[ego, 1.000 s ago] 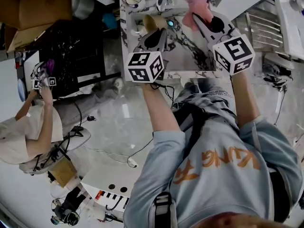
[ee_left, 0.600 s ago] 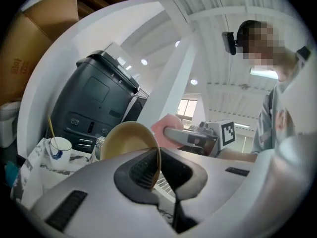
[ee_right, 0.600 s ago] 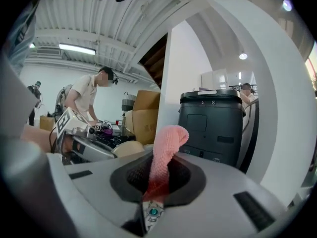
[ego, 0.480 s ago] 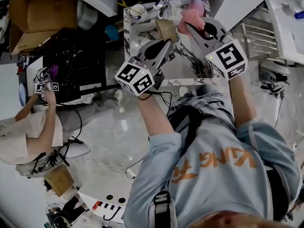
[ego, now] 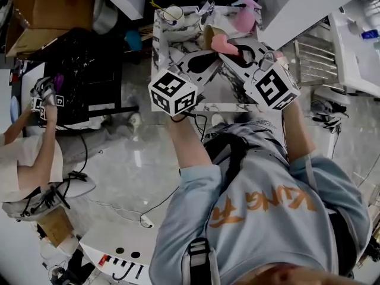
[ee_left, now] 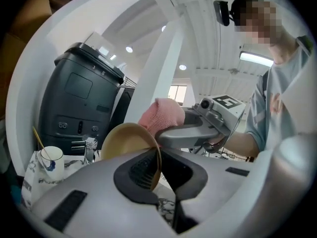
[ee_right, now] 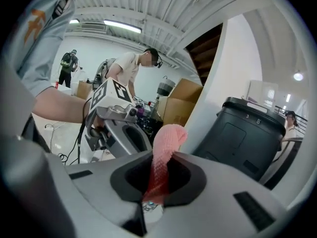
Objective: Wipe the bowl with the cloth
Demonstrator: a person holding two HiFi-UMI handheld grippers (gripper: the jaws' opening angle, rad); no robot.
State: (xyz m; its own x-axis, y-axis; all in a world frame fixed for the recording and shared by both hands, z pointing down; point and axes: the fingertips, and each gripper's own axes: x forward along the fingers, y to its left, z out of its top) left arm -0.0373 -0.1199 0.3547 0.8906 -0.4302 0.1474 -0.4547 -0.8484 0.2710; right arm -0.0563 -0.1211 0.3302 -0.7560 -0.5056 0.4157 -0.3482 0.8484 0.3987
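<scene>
So the marble-pattern table (ego: 228,88) takes up the far middle of the head view, and everything's happening over it. On the far side of it there's a big black machine (ee_left: 79,103) with a few buttons on the front. Off to the far left sit some cardboard boxes (ego: 41,8), and another person (ego: 27,165) in a light shirt is over on the left, busy with their own stuff.

The left gripper (ee_left: 157,167) reaches in from the near left and its jaws are clamped on the rim of the bowl (ee_left: 126,143), pads pressed on either side of the thin edge. The bowl's tan, tipped right up on its side, held in the air above the far part of the table with the open side facing right. The right gripper (ee_right: 157,182) comes in from the near right and is pinching the pink cloth (ee_right: 166,143) tight between its jaws, so the bunched end sticks out past the tips. That bunched end is up against the bowl at its upper right edge, touching as far as I can tell.

Smallest bit: a white cup (ee_left: 51,160) with a stick in it, at the table's far left corner, well clear of the bowl.
</scene>
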